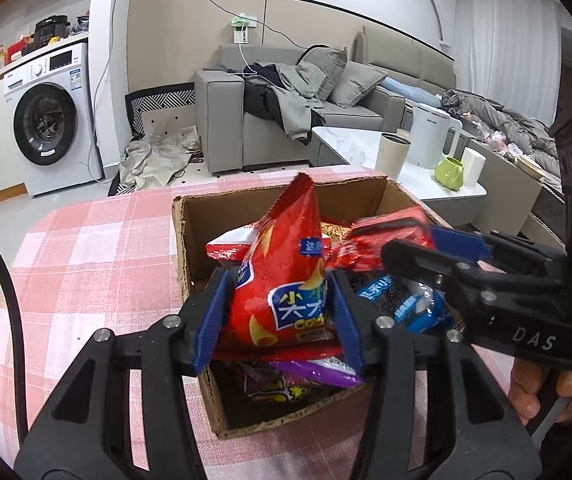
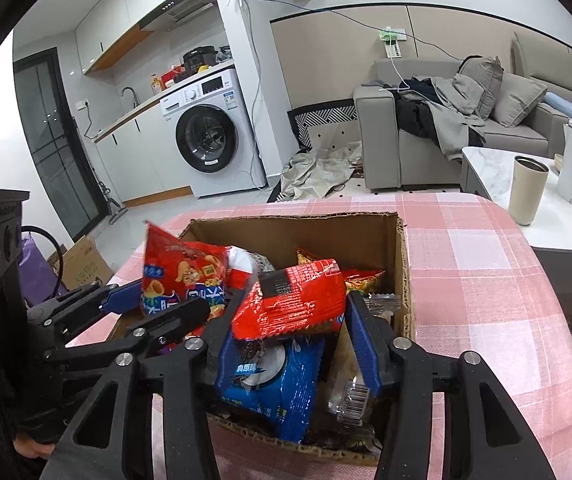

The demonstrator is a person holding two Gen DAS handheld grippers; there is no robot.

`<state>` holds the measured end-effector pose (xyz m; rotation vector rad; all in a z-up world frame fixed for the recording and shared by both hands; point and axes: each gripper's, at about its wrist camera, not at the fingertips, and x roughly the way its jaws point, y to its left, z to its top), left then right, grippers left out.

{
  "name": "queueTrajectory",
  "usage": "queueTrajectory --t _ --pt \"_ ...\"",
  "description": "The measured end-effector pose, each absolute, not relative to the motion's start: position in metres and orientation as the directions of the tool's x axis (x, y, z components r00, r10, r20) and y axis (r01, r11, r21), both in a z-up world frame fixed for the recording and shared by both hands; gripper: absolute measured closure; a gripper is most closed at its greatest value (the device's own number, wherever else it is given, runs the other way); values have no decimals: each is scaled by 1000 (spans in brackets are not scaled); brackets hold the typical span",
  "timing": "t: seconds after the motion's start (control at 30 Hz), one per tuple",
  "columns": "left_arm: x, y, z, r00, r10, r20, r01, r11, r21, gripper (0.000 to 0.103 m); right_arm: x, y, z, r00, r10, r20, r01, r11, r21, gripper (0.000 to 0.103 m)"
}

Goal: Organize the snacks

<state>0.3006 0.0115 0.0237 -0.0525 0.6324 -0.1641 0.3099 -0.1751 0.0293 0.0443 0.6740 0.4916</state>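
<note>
**A:** Where's the red chip bag (image 1: 289, 232) right now?

**B:** Standing on end over the near-left part of the cardboard box (image 1: 278, 196), its base down among the packets already inside. My left gripper (image 1: 280, 300) has it between the jaws, but they look parted, with the pads just clear of its sides. I'd call that let go rather than gripped.

**A:** And your other hand?

**B:** The same on that side. The right gripper (image 2: 297, 300) is over the near-right part of the box, with a red foil packet (image 2: 305, 280) lying crosswise between the jaws. They seem slackened too, and the packet looks blurred, as if it's dropping. A blue packet (image 2: 270, 380) lies under it, inside the box.

**A:** So which step is this?

**B:** The drop-off, I reckon: both snacks being released into the box. The box sits on the desk (image 1: 86, 260), on a pink check cloth.

**A:** Next?

**B:** I'd spread both jaws wider and lift straight up out of the box, so no foil snags. The chip bag may tip over, and I can't tell whether it will settle inside. I see no loose snacks on the desk beside the box.
</note>
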Motion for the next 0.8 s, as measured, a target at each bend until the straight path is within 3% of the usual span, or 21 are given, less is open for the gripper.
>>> queueTrajectory --t 0.17,0.27,0.33,0.47,0.8 --pt "286 11 29 797 -179 -577 147 984 -101 33 298 -185 37 692 462 -555 -437 880 187 33" --pt "273 10 33 804 -183 -566 160 983 -91 19 287 -193 41 699 475 -534 -445 874 195 15" --pt "263 6 37 827 -133 -546 132 990 -42 1 279 -198 44 703 483 -523 -455 870 192 10" --pt "238 11 42 852 -128 -508 127 991 -38 1 262 -208 48 711 498 -497 -471 862 190 0" --pt "180 42 37 902 -90 -422 60 995 -84 1 226 -226 44 747 512 -423 -495 854 161 0"
